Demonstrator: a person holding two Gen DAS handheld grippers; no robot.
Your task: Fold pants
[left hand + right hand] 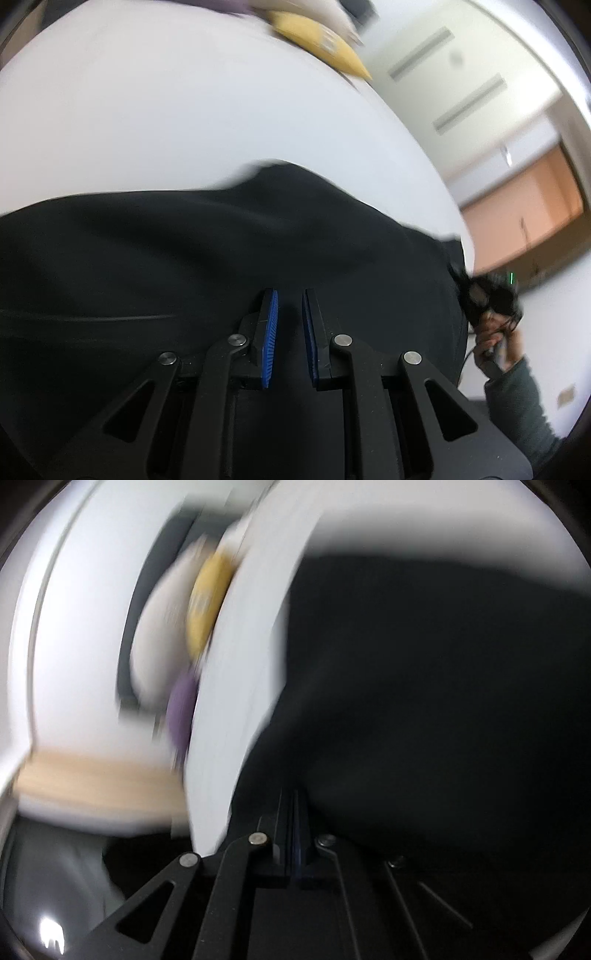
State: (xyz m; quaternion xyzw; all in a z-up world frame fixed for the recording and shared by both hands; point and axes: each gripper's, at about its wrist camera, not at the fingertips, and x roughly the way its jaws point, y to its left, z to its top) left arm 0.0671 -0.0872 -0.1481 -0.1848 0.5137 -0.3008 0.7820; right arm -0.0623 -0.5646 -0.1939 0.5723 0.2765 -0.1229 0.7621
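Left wrist view: the left gripper (290, 295) hangs over the black pants (221, 258), its blue pads (271, 332) a narrow gap apart. No cloth shows between them; dark fabric lies behind the gap, so whether a fold is caught lower down cannot be told. The pants spread across the near part of a white table (184, 110) and reach its right edge. At the table's far edge lies a yellow cloth (321, 40), with a pale cloth (332, 14) just behind it, both smeared by motion. Only this view shows the room beyond the table: a ceiling with long vents (421, 53) and an orange panel (524, 192). It also shows the right hand (495, 339) at the pants' right end, wrapped around the other gripper's dark body, with a grey sleeve (517, 406) below it.

Right wrist view: heavily blurred. The right gripper (294, 805) has its fingers pressed together, and the pants (443, 701) bulk up directly against and over them, so it appears clamped on the cloth. The table (240, 664) runs steeply up the frame, the pants covering its right part. Along its far edge sit the yellow cloth (207, 598), the pale cloth (162, 627) and, seen clearly only here, a purple cloth (181, 709). A wooden strip (92, 779) lies below them.
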